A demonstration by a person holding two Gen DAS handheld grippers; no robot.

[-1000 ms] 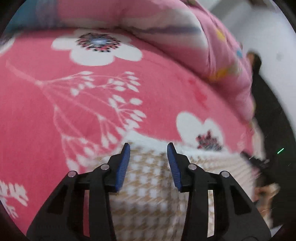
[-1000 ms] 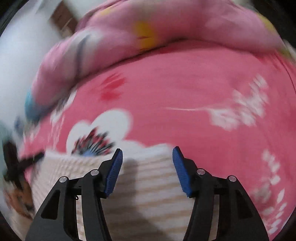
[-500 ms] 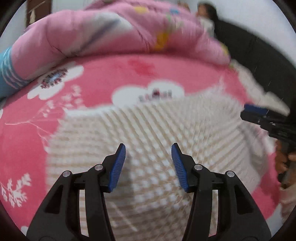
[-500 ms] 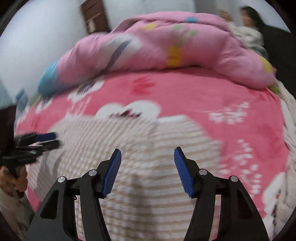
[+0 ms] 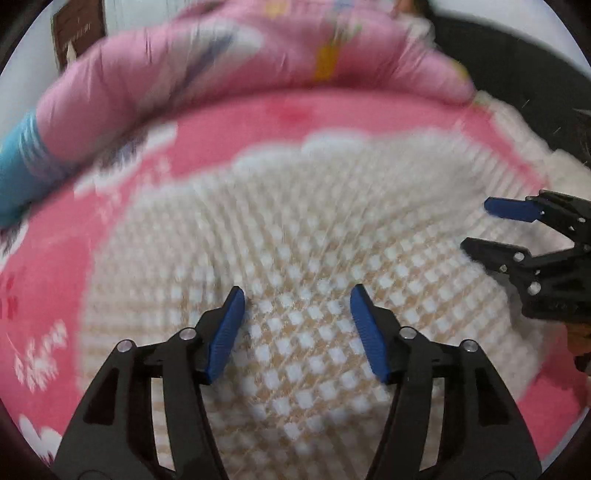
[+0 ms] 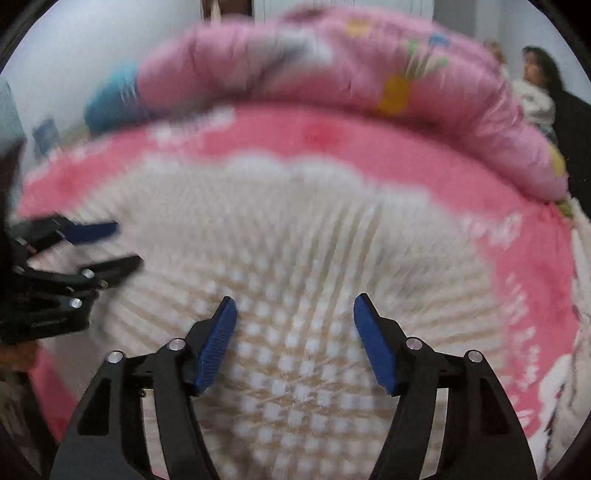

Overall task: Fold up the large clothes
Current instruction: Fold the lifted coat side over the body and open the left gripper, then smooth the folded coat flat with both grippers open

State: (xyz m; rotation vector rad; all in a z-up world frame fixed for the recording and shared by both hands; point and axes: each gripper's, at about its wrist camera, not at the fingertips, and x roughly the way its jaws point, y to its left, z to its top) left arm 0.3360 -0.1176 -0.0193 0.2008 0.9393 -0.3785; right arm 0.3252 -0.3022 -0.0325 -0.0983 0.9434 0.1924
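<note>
A large beige and white checked garment (image 5: 295, 258) (image 6: 295, 258) lies spread on a pink flowered bed cover (image 5: 55, 280) (image 6: 406, 158). My left gripper (image 5: 297, 295) hovers over its near middle, jaws opening, nothing between the blue pads. My right gripper (image 6: 295, 304) hangs over the same cloth, jaws also opening and empty. In the left wrist view the right gripper (image 5: 476, 225) reaches in from the right edge over the cloth. In the right wrist view the left gripper (image 6: 122, 243) comes in from the left edge.
A rolled pink quilt (image 5: 240, 51) (image 6: 332, 66) lies along the far side of the bed, with a blue striped end (image 5: 22, 162). A person (image 6: 535, 85) sits at the far right. A white wall (image 6: 92, 44) and a brown door (image 5: 77, 33) stand behind.
Both views swung from the cloth's outer corners back over its middle and rolled level. Both pairs of jaws stand wider. Each gripper has come into the other's view.
</note>
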